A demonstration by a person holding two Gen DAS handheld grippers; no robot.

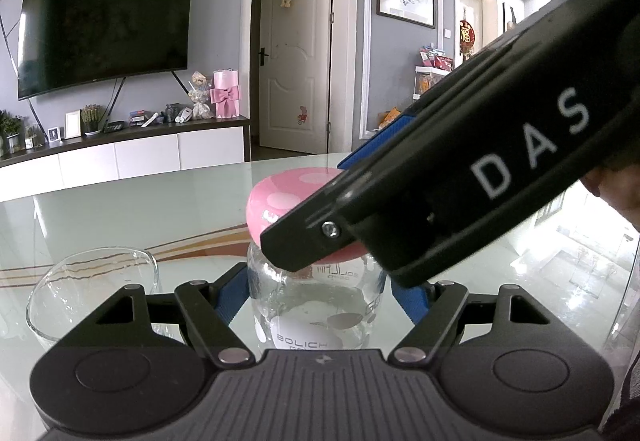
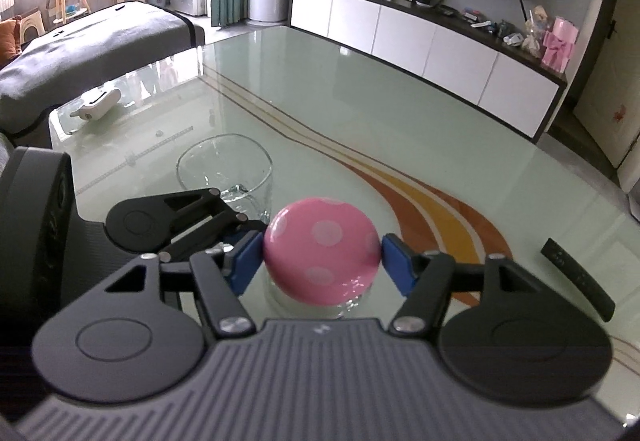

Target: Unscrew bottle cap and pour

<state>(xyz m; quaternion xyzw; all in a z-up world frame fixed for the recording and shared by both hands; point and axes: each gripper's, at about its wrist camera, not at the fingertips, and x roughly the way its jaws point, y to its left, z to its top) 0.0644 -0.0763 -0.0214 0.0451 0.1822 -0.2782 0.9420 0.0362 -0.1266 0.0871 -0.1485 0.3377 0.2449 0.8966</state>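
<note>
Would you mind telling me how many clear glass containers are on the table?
2: the pink-capped bottle held between the hand-held grippers, and an empty glass cup just beside it. Others may be out of view.

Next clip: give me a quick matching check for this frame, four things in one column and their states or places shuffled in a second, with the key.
Things
1. left gripper
2. right gripper
3. glass cup
4. black remote

States or places
A. lying flat on the table, right of the bottle in the right wrist view
B. clamped on the pink dotted cap
C. standing empty beside the bottle
D. holding the clear bottle by its body

Pairs: 1-D, 2-B, 3-C, 4-A
</note>
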